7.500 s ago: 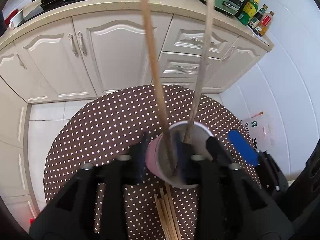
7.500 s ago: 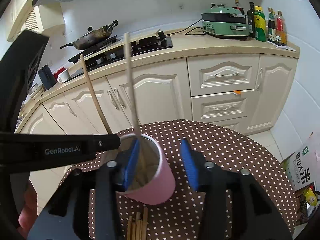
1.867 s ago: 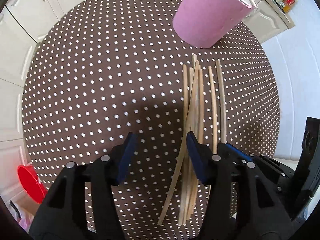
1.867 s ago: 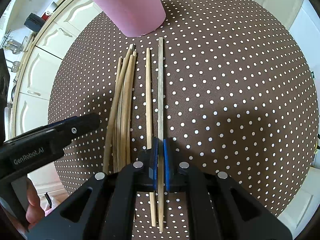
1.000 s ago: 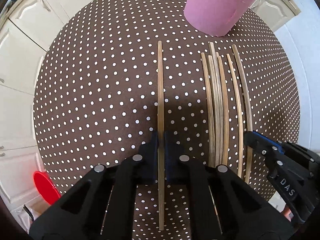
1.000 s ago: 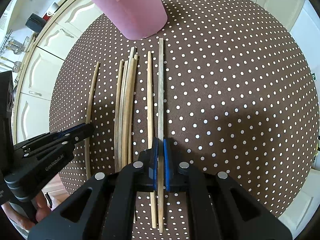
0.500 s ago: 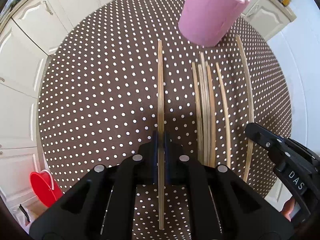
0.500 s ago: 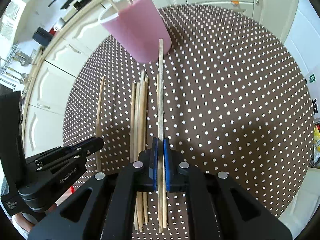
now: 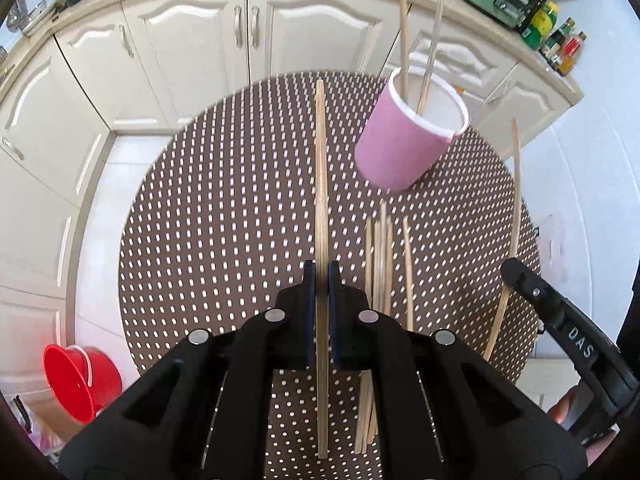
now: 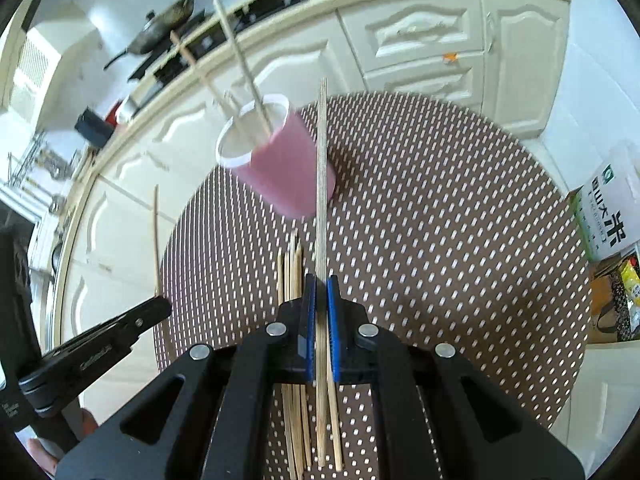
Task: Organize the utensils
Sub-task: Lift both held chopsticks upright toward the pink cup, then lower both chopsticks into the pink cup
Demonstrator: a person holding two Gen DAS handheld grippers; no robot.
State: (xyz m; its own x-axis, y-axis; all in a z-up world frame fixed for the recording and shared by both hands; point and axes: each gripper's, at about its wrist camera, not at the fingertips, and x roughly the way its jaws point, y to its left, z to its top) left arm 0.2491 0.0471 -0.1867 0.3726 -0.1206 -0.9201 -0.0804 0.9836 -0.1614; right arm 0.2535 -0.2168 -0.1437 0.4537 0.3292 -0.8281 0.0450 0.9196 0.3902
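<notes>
A pink cup [image 9: 412, 136] stands on the round dotted table [image 9: 224, 216] with two chopsticks [image 9: 404, 28] leaning out of it. My left gripper [image 9: 321, 280] is shut on one wooden chopstick [image 9: 321, 168], held up off the table. My right gripper [image 10: 321, 288] is shut on another chopstick [image 10: 321, 152], which crosses in front of the pink cup [image 10: 280, 168]. Several loose chopsticks [image 9: 384, 256] lie on the cloth between the two grippers. In the left wrist view the right gripper [image 9: 516, 270] shows at the right edge with its chopstick [image 9: 516, 184].
Cream kitchen cabinets [image 9: 200, 48] run behind the table, with a stove and pan [image 10: 168, 28] on the counter. A red bucket [image 9: 80, 376] sits on the floor at the left. A printed bag [image 10: 612, 212] stands on the floor at the right. Bottles [image 9: 556, 36] line the counter's far end.
Both grippers have risen from the table, each lifting its chopstick, and tilted up so the cabinets and the cup's rim come into view.
</notes>
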